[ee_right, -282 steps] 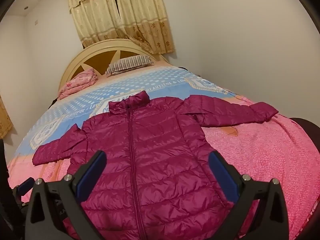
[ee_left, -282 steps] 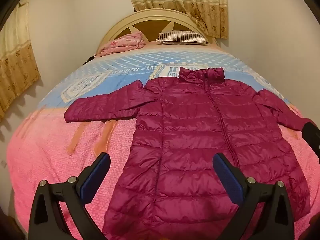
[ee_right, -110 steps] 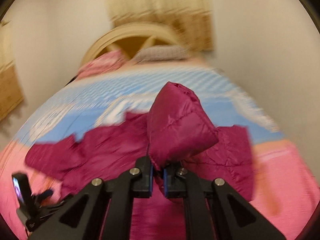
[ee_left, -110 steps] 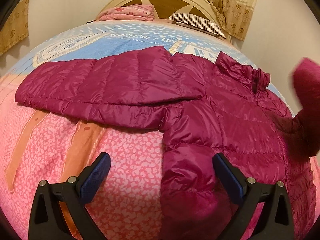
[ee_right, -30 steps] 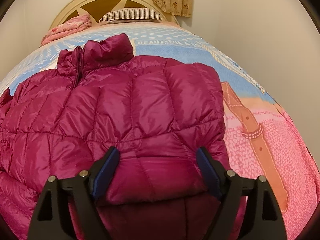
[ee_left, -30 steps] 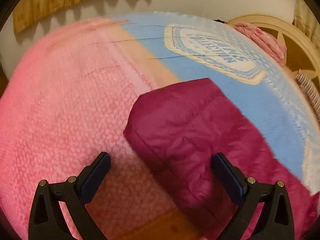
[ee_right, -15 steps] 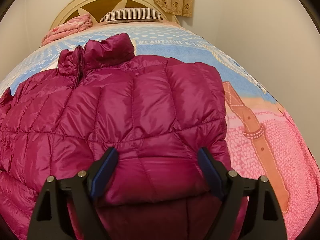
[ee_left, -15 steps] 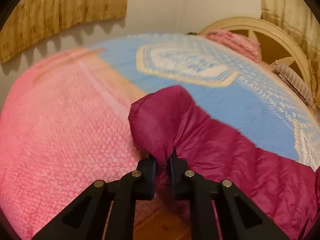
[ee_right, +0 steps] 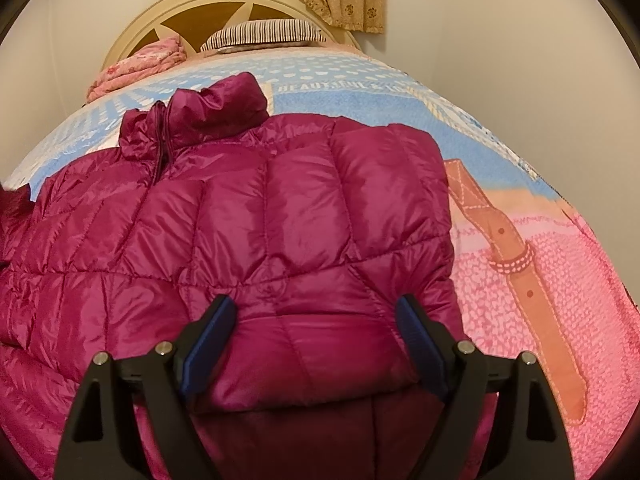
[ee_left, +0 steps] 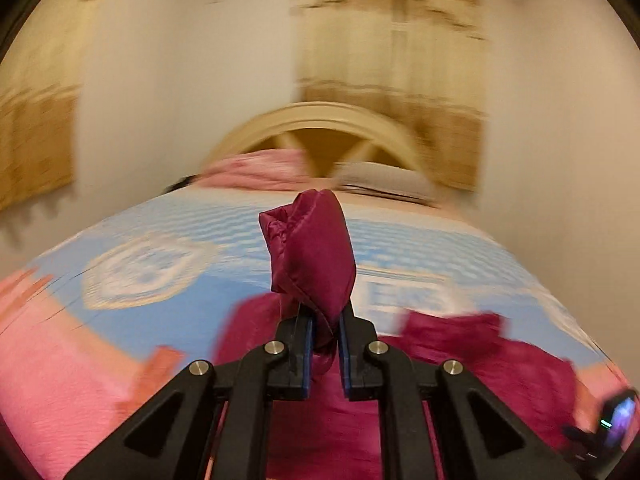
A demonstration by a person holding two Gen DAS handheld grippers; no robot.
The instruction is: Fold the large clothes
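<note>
Left tongs [ee_left: 323, 338] clamped on sleeve cuff [ee_left: 310, 256], lifted above bed [ee_left: 168, 264]. Jacket [ee_right: 248, 216] body lies right of it, long axis near-far. Right tongs [ee_right: 316, 344] spread wide, empty, over folded right sleeve.

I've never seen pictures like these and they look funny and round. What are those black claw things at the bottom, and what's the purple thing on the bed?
Those black claws are grippers, like big tongs. A person holds one in each hand, and a small camera sits on each, looking forward between its two fingers. That is why every picture has claws at the bottom and looks round.

One picture comes from the left gripper. It is shut on the cuff of a sleeve, which is lifted above the bed. That picture is blurry.

The other comes from the right gripper. It is open, holding nothing, over the puffy purple jacket spread on the bed. One sleeve is already folded across it.

At the far end lie a striped pillow and a folded pink blanket.
</note>
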